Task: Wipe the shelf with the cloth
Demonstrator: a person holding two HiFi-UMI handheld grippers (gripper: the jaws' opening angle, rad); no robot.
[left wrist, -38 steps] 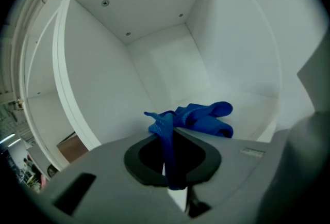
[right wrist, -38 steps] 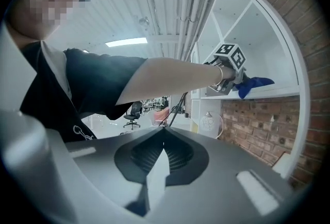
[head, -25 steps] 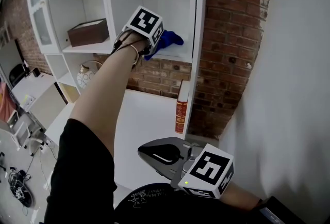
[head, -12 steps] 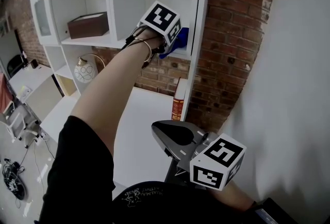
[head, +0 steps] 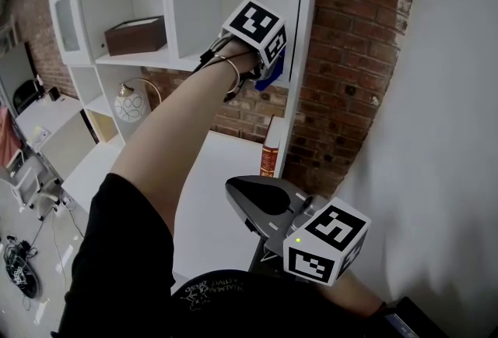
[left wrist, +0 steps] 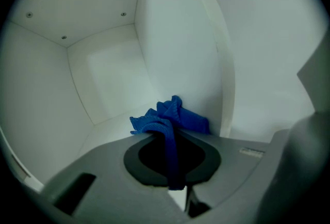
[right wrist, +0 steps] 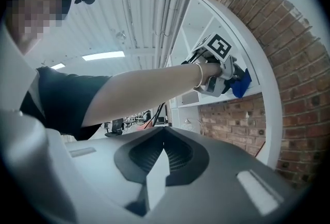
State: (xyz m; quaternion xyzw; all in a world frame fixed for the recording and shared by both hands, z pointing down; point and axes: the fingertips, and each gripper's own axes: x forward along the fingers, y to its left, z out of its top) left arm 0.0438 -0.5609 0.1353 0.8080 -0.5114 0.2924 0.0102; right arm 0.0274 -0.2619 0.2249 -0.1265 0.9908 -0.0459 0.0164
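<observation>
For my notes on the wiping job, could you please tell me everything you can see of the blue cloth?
The cloth is deep blue, with a ribbed, knit-like weave, soft and bunched into folds. One strand of it runs down between the jaws of the left gripper, which are shut on it. The crumpled rest lies on the white shelf, at its right end, close beside the side wall. In the head view only a small blue corner shows below the gripper.

A brown box [head: 135, 35] sat above a globe lamp [head: 131, 105]; a red book [head: 270, 148] stood upright near the brick wall [head: 354, 56].
</observation>
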